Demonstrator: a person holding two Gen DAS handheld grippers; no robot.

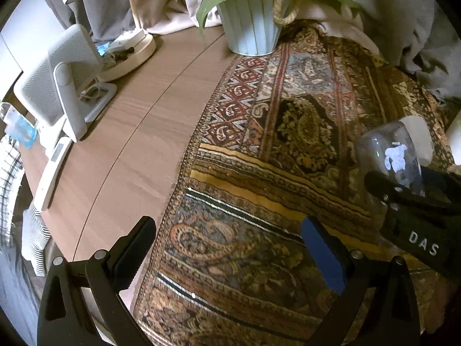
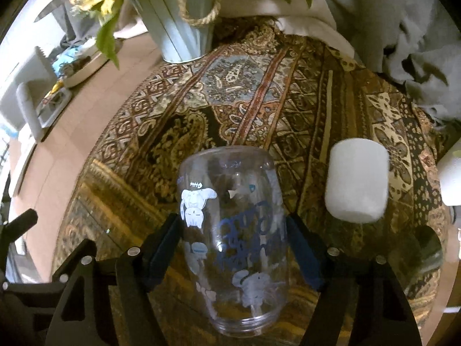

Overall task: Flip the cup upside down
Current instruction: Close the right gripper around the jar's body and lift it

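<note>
A clear plastic cup [image 2: 233,236] with white cat drawings and blue lettering is held between the fingers of my right gripper [image 2: 233,248], above the patterned cloth [image 2: 259,101]. Its closed base points away from the camera and its open rim points toward the camera. The same cup [image 1: 394,155] shows at the right edge of the left wrist view, clamped by the right gripper's black fingers [image 1: 383,184]. My left gripper [image 1: 230,248] is open and empty, low over the cloth's left edge.
A white cup [image 2: 357,181] stands on the cloth right of the held cup; another white object [image 2: 452,178] is at the far right. A pale ribbed vase [image 1: 250,26] with sunflowers stands at the back. A white fan [image 1: 57,83] and lamp base [image 1: 129,54] sit on the wooden table [image 1: 138,132].
</note>
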